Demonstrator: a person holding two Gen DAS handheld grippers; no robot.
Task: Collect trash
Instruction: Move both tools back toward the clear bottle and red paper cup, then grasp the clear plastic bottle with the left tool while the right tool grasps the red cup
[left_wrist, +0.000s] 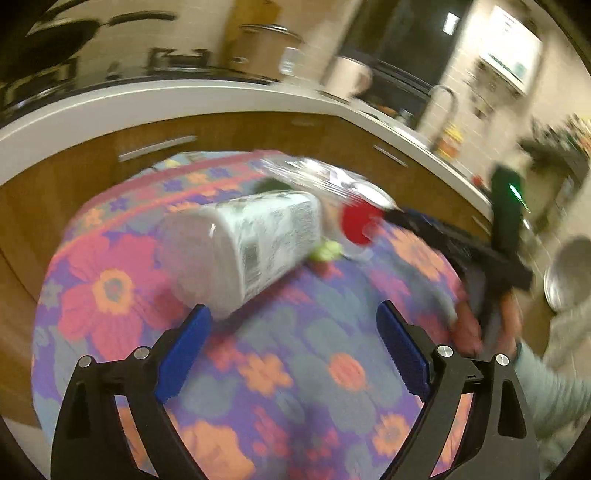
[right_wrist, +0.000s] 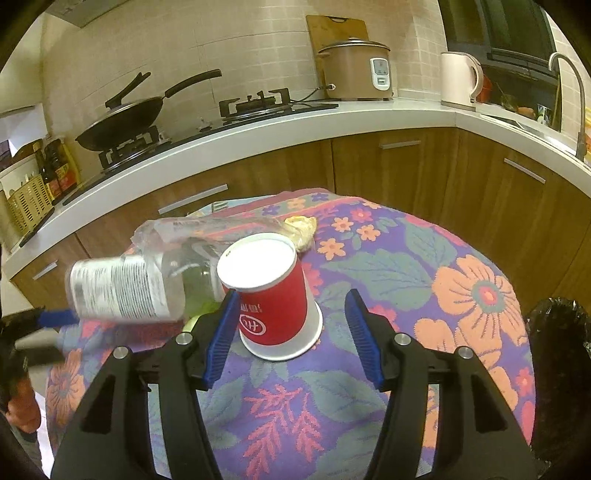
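Bottle (right_wrist: 122, 291) left of upturned cup (right_wrist: 273, 295) on table (right_wrist: 443, 266).

Right gripper (right_wrist: 290, 332) stood open over the floral cloth (right_wrist: 424, 266), pads apart. An upside-down red paper cup (right_wrist: 275, 295) sat between them, nearer the left pad; contact unclear. A clear labelled bottle (right_wrist: 125, 291) lay tilted and blurred left of the cup, crumpled clear plastic (right_wrist: 192, 229) behind it. Left gripper's blue pad (right_wrist: 55, 318) showed at the left edge, beside the bottle.

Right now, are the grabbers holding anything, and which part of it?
Nothing is held. The right gripper is open around the upside-down red cup. The left gripper is open beside the lying bottle.
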